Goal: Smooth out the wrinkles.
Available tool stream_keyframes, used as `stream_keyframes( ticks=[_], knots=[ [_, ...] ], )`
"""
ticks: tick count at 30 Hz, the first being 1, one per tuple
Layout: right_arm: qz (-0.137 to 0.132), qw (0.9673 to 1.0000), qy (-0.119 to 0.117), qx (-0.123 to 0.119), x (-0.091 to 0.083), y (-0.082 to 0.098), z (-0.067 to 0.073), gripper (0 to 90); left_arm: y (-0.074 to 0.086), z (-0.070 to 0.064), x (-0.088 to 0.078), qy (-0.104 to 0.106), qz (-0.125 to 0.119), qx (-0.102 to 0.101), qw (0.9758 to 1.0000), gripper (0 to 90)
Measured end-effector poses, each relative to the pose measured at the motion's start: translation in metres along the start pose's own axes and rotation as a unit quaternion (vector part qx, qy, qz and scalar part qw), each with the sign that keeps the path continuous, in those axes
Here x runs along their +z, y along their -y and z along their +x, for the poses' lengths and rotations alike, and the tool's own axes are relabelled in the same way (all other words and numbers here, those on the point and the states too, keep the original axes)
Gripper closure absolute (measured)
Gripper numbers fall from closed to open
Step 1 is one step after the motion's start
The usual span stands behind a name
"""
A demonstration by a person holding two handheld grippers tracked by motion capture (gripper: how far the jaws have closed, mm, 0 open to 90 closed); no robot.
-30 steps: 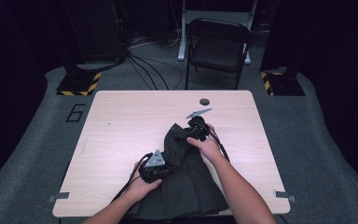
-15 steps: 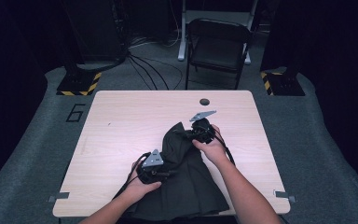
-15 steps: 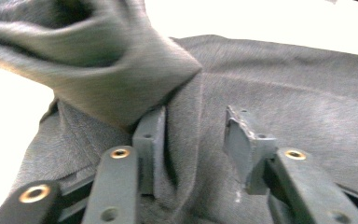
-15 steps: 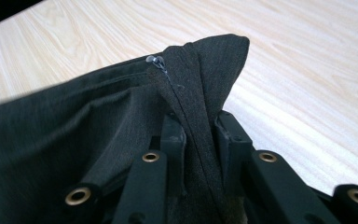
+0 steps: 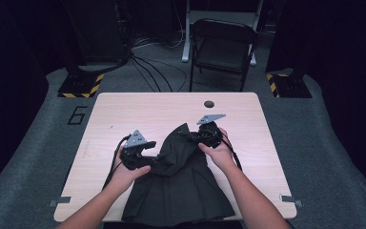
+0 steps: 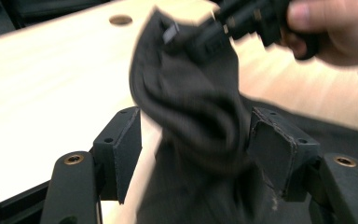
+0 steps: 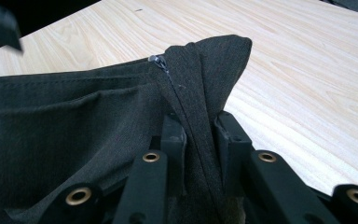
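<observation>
A dark pleated garment (image 5: 181, 188) with a zip lies on the wooden table (image 5: 124, 119), its top bunched up between my hands. My right gripper (image 5: 194, 137) is shut on the raised top edge; in the right gripper view (image 7: 200, 126) its pads pinch the fold beside the zip pull (image 7: 154, 59). My left gripper (image 5: 155, 160) is at the garment's left edge, and its jaws have just been opening. In the left gripper view (image 6: 198, 135) a hanging fold of cloth (image 6: 186, 93) sits between the wide-apart pads (image 6: 128, 135) and is not pressed. The right gripper (image 6: 205, 35) holds that fold's top.
A round hole (image 5: 208, 103) sits near the table's far edge. Behind the table stands a folding chair (image 5: 224, 47), with cables and yellow-and-black striped bases (image 5: 81, 86) on the floor. Bare wood lies left and right of the garment.
The left gripper rose and opened, releasing the cloth it had pinched. The right gripper closed on the garment's top edge and lifted it a little, so the cloth stands higher.
</observation>
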State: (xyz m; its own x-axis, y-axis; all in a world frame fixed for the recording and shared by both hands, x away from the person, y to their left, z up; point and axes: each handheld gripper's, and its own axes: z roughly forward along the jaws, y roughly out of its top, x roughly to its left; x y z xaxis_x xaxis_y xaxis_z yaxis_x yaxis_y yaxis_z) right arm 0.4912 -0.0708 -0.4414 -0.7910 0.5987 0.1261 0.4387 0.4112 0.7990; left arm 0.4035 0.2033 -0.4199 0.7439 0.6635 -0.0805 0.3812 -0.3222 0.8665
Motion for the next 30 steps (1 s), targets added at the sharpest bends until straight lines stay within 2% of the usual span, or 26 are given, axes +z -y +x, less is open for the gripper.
stream_keyframes(
  ticks=[1,3,4,5,6,7,11,12,14,16,18,20,23,26,30],
  knots=[
    [0.000,1.0000,0.000,0.000,0.000,0.000,0.000,75.4,0.000,0.000,0.000,0.000,0.000,0.000,1.0000,34.6],
    [-0.001,1.0000,-0.001,0.001,-0.001,0.000,0.001,75.3,-0.010,0.001,0.006,-0.005,0.002,0.009,0.9999,33.9],
    [-0.002,1.0000,-0.001,0.000,-0.001,0.000,0.001,75.4,-0.017,0.002,0.015,-0.008,0.001,0.005,1.0000,33.5],
    [-0.002,1.0000,-0.001,0.000,-0.001,0.000,0.001,75.4,-0.017,0.002,0.015,-0.008,0.001,0.005,1.0000,33.5],
    [-0.001,1.0000,-0.001,0.000,-0.002,0.000,0.001,75.3,-0.024,0.004,0.024,-0.008,0.007,0.009,0.9999,33.5],
    [-0.001,1.0000,-0.001,0.000,-0.002,0.000,0.001,75.3,-0.024,0.004,0.024,-0.008,0.007,0.009,0.9999,33.5],
    [-0.005,1.0000,-0.003,-0.003,-0.002,-0.001,0.002,75.3,-0.029,0.008,0.044,-0.015,0.012,-0.001,0.9998,32.8],
    [-0.006,1.0000,-0.004,0.002,-0.003,-0.001,0.003,75.3,-0.028,0.011,0.053,-0.017,0.020,-0.006,0.9996,32.8],
    [-0.008,1.0000,-0.004,-0.003,-0.003,-0.001,0.003,75.4,-0.028,0.012,0.058,-0.020,0.025,-0.007,0.9995,32.8],
    [-0.011,0.9999,-0.005,-0.005,-0.004,-0.001,0.003,75.3,-0.023,0.016,0.067,-0.024,0.042,-0.010,0.9988,32.8],
    [-0.011,0.9999,-0.004,-0.005,-0.004,-0.001,0.004,75.4,-0.022,0.017,0.069,-0.026,0.049,-0.010,0.9984,33.1],
    [-0.012,0.9999,-0.005,-0.006,-0.004,-0.002,0.004,75.4,-0.016,0.022,0.075,-0.028,0.056,-0.024,0.9977,33.2],
    [-0.013,0.9999,-0.003,-0.008,-0.004,-0.002,0.005,75.4,-0.013,0.024,0.077,-0.023,0.060,-0.027,0.9976,33.4],
    [-0.012,0.9999,-0.005,-0.007,-0.004,-0.002,0.007,75.5,-0.009,0.027,0.081,-0.012,0.060,-0.041,0.9973,33.6],
    [-0.015,0.9998,-0.006,-0.009,-0.004,-0.002,0.007,75.6,-0.007,0.029,0.083,-0.006,0.061,-0.042,0.9973,34.0]
  ],
)
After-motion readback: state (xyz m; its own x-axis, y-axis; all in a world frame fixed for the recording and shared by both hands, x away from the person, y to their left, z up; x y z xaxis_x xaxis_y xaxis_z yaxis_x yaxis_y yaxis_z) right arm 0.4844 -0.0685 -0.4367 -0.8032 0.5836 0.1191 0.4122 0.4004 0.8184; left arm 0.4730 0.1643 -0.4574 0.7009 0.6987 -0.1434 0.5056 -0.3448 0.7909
